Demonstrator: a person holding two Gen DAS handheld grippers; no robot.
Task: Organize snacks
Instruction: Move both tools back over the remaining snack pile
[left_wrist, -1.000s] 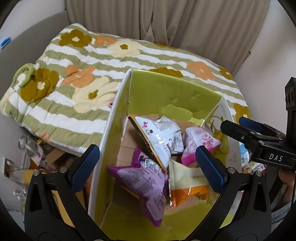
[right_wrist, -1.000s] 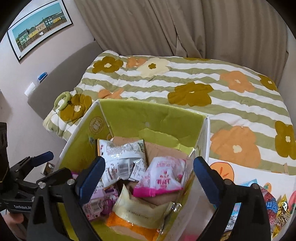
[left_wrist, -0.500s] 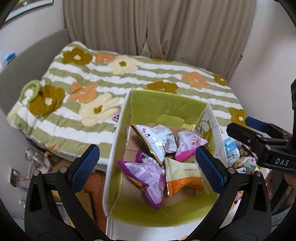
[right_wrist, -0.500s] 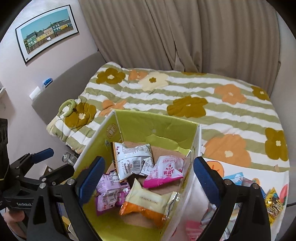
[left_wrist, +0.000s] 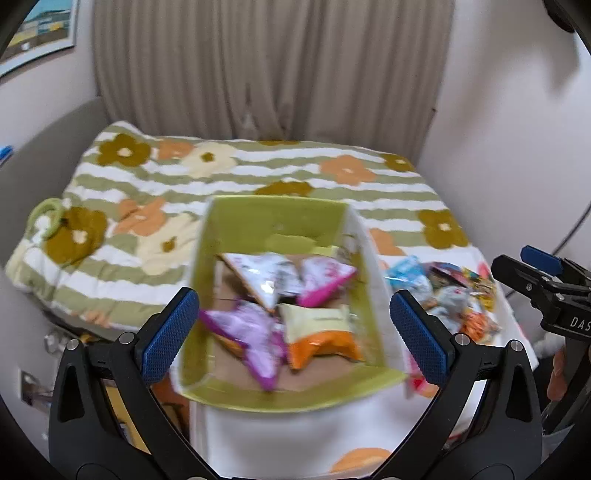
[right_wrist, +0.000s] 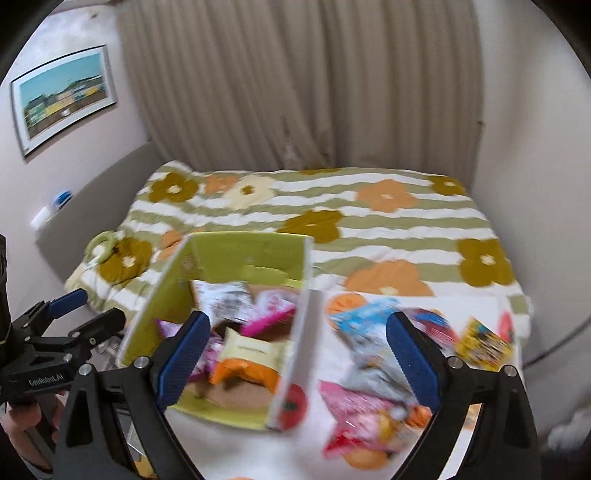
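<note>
A green-lined cardboard box (left_wrist: 273, 221) stands on the bed and holds a white packet (left_wrist: 264, 275), a pink packet (left_wrist: 325, 277), a purple packet (left_wrist: 251, 336) and a cream-and-orange packet (left_wrist: 317, 332). The box also shows in the right wrist view (right_wrist: 236, 251). A pile of loose snack packets (right_wrist: 373, 362) lies right of the box; it also shows in the left wrist view (left_wrist: 447, 291). My left gripper (left_wrist: 295, 332) is open and empty, above and short of the box. My right gripper (right_wrist: 299, 354) is open and empty, above the box's right wall.
The bed's striped flower blanket (left_wrist: 221, 173) stretches behind the box. A green ring toy (left_wrist: 46, 218) lies at the blanket's left edge. Curtains (right_wrist: 303, 85) and walls close the far side. A framed picture (right_wrist: 62, 98) hangs on the left.
Both grippers have pulled up and back from the box, so the box looks smaller and the loose packet pile has come into view. Both stay open and empty.
</note>
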